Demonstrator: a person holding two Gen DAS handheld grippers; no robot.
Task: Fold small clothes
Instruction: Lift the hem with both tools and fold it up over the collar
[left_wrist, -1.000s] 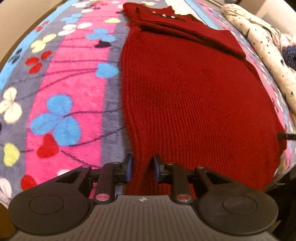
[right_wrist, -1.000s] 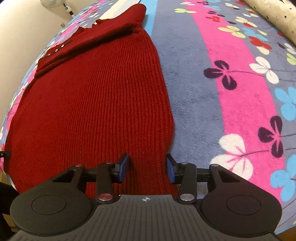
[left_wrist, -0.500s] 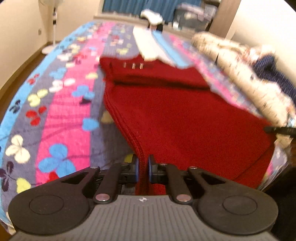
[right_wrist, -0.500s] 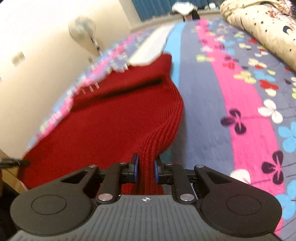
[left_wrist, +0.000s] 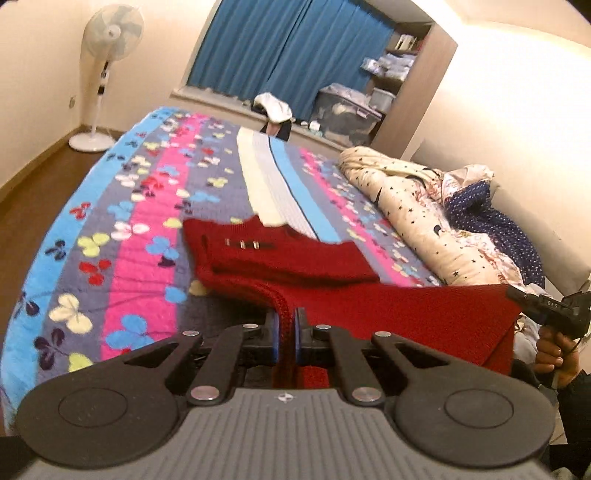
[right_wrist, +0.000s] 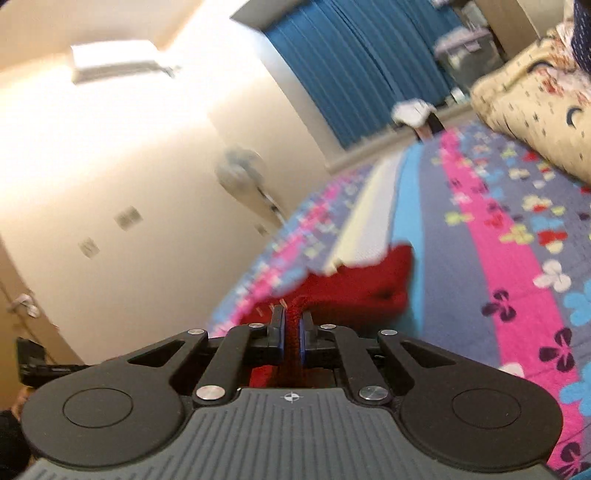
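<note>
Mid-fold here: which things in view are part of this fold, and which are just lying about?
In the job: red knitted sweater; left gripper and right gripper, both clamped on its hem.

Lying about: cream star-print quilt, white pedestal fan, floral striped fleece blanket.

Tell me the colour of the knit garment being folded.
Deep red knit garment, seen best in the left wrist view.

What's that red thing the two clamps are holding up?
On the bed with the striped butterfly blanket lies a red knitted sweater, its near edge pinched by the left gripper and right gripper. It is the only plain red piece there.
</note>
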